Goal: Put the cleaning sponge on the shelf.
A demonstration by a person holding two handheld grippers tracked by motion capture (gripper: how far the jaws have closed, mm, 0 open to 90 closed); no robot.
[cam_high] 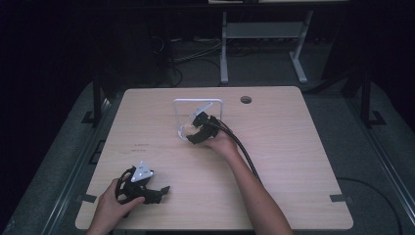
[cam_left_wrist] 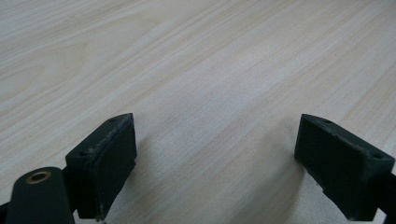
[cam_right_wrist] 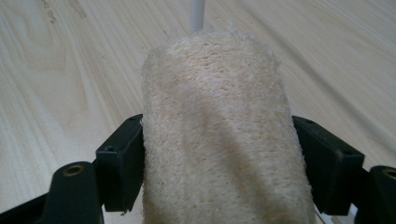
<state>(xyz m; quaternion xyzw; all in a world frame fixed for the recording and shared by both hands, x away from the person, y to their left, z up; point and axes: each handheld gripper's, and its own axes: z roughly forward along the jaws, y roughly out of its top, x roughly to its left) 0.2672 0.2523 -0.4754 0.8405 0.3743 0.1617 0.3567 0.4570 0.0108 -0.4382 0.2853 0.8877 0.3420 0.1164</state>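
I am holding a pale beige, coarse-fibred loofah sponge (cam_right_wrist: pixel 215 135) in my right gripper (cam_high: pixel 195 132), near the middle of the light wooden table (cam_high: pixel 293 161), toward its far side. In the right gripper view the sponge is a thick, rounded block with a rough woven texture and fuzzy edges, and both black jaws press against its sides, pinching it. That view also shows a thin white post (cam_right_wrist: pixel 197 14) rising just behind the sponge.

From the high view, the post turns out to be part of a white wire frame rack (cam_high: pixel 197 102) standing on the table, with the sponge a small pale patch at its near left foot, just beside my gripper. The sponge's texture is too small to make out there.

My left gripper (cam_high: pixel 155 192) rests at the near left of the table. In the left gripper view its jaws are spread wide apart with bare wood grain between them.
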